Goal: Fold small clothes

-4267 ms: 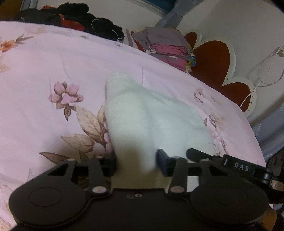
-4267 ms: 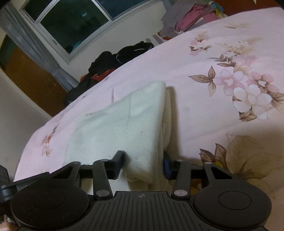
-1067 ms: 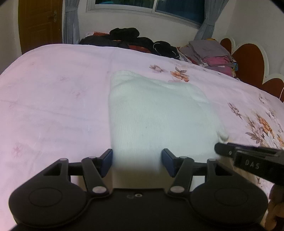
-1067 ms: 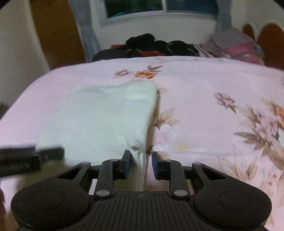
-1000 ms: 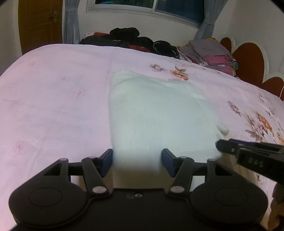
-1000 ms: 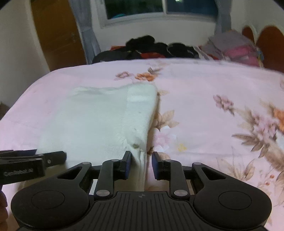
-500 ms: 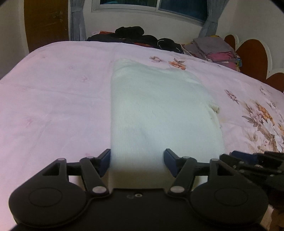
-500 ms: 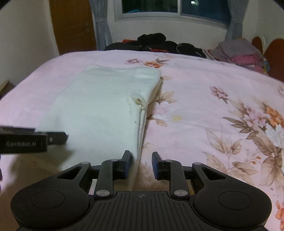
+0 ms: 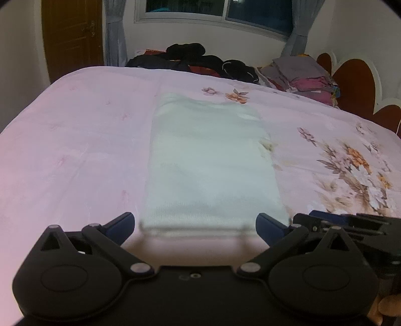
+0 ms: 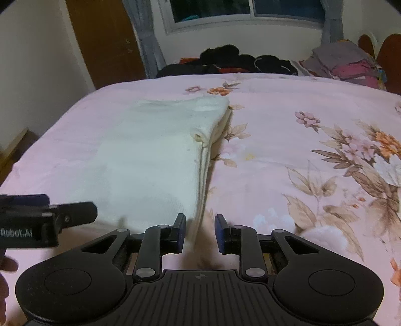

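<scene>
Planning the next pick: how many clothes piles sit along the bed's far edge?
2: a dark heap under the window, and a grey-pink folded stack right of it. More may hide behind them.

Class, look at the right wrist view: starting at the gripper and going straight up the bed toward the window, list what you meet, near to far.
right gripper → folded white garment → orange flower print → pile of dark clothes → window
</scene>
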`<state>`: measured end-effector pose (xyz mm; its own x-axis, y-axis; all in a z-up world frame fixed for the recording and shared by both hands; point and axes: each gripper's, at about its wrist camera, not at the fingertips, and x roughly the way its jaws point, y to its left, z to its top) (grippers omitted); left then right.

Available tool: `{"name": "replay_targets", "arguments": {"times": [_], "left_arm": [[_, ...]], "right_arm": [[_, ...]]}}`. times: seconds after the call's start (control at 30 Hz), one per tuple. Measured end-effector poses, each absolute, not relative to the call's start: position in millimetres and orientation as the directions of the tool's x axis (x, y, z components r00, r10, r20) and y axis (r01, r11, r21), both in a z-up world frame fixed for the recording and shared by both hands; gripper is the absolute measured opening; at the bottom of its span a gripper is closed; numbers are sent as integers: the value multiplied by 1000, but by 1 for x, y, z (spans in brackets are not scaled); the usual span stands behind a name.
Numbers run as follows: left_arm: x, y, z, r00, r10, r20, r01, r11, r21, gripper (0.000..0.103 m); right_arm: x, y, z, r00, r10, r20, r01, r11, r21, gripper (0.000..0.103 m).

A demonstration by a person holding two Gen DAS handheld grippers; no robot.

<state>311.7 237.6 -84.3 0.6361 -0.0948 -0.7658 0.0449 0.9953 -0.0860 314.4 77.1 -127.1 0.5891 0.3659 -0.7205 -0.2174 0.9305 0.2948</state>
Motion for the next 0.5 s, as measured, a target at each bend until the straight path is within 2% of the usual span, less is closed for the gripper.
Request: {"name": "replay_targets", "arguments": {"times": [0.03,0.07,0.1,0.17,0.33,0.5], "left_arm": [[306,237,-81,635,-92,-767,37,995,-89,103],[300,237,-77,636,-92,-766,29,995,-95,103],[292,237,-72,638,-88,-765,20,995,-98,103],[277,236,-63,645,-71,-761,7,996,-86,103],[237,233,-38,680,-12,-733,-10,1000,-27,103],[196,233,-6,733,3,-680,-31,999,-30,103]], "right_arm": [[307,74,-123,588,377,-716,-221,926,306,26],[300,71,-119,589,383,-712,-223,923,312,33],[291,67,-115,594,386,-706,-223,922,317,51],[273,59,-103,611,392,-687,-231,919,319,66],[234,43,-75,624,412,-664,-247,910,333,66],[190,35,-43,630,439,-641,-290,898,331,88]]}}
